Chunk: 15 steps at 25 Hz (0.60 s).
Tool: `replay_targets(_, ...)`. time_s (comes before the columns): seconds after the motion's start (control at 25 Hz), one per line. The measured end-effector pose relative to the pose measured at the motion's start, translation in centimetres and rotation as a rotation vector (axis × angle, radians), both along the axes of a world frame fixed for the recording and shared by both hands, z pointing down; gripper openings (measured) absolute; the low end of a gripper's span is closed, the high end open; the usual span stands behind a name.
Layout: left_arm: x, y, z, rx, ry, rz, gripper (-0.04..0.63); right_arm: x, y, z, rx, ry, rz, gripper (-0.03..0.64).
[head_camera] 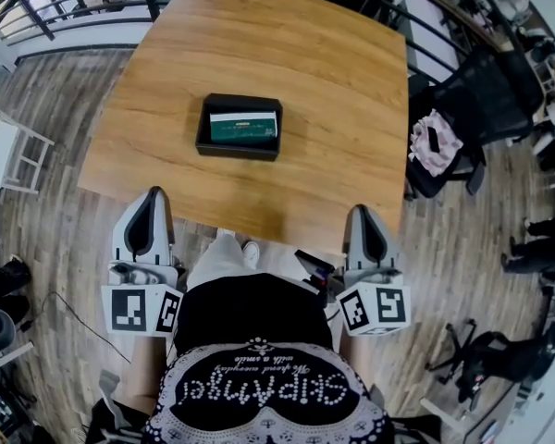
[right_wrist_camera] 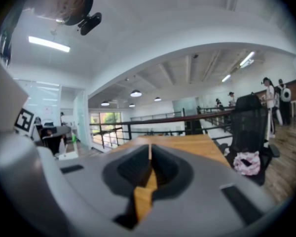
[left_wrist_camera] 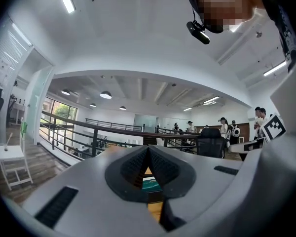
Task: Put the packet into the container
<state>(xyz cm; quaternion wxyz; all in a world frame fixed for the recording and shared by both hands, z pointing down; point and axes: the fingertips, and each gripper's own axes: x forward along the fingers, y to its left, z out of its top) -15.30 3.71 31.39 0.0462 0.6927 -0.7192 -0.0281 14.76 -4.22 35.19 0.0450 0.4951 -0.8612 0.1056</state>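
Note:
A black container (head_camera: 203, 130) sits on the wooden table (head_camera: 287, 44) a little left of its middle. A green packet (head_camera: 244, 129) lies flat inside it. My left gripper (head_camera: 152, 198) hangs at the table's near edge, short of the container, with its jaws closed and nothing between them. In the left gripper view the left gripper (left_wrist_camera: 147, 150) points level at the packet (left_wrist_camera: 151, 184), which shows below the closed tips. My right gripper (head_camera: 361, 214) is at the near right edge, also shut and empty. The right gripper view has the right gripper (right_wrist_camera: 150, 148) over bare tabletop.
A black office chair (head_camera: 476, 100) with a pink cloth (head_camera: 433, 141) stands right of the table. A white stool (head_camera: 14, 155) is on the floor at the left. Railings run behind the table. Several people stand at the far right.

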Motion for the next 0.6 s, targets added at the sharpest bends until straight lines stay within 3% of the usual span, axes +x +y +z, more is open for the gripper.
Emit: replay_targets(0.6, 0.33, 1.19, 0.88, -0.01, 0.014, 0.013, 0.026, -0.73, 0.78, 0.02, 0.01, 0.023, -0.026, 0.037)
